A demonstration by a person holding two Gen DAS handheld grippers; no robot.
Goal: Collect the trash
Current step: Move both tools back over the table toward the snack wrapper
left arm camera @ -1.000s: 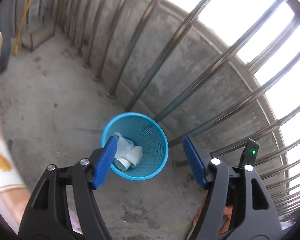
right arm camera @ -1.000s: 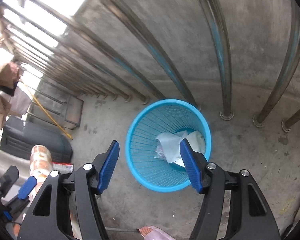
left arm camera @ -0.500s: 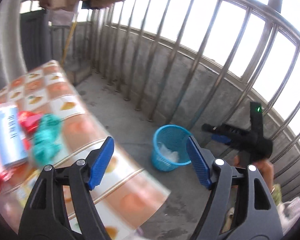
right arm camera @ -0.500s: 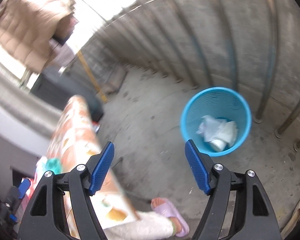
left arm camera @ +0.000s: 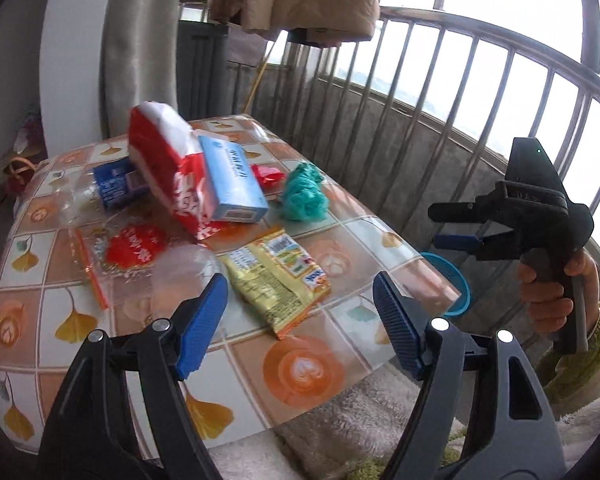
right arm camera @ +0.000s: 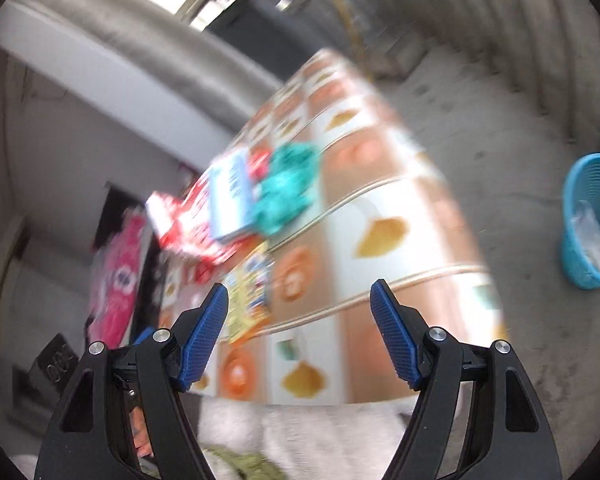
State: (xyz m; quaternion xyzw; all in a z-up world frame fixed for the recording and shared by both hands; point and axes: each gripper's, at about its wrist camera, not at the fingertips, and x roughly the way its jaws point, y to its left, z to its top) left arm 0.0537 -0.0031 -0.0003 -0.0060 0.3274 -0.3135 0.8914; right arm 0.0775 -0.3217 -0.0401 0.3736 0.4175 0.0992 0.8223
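Both your left gripper and right gripper have jaws apart, holding nothing. Yellow snack wrapper lies flat on the table, nearest you: probably light, crinkly, slippery. Pinch its raised edge.

Legible text is limited. The red-and-white bag carries large white characters, too distorted to read. The light blue box bears a vertical line of dark characters, not decipherable. The yellow snack packet shows a barcode label and small print, unreadable. The red label on the clear wrapper has white characters, also illegible.
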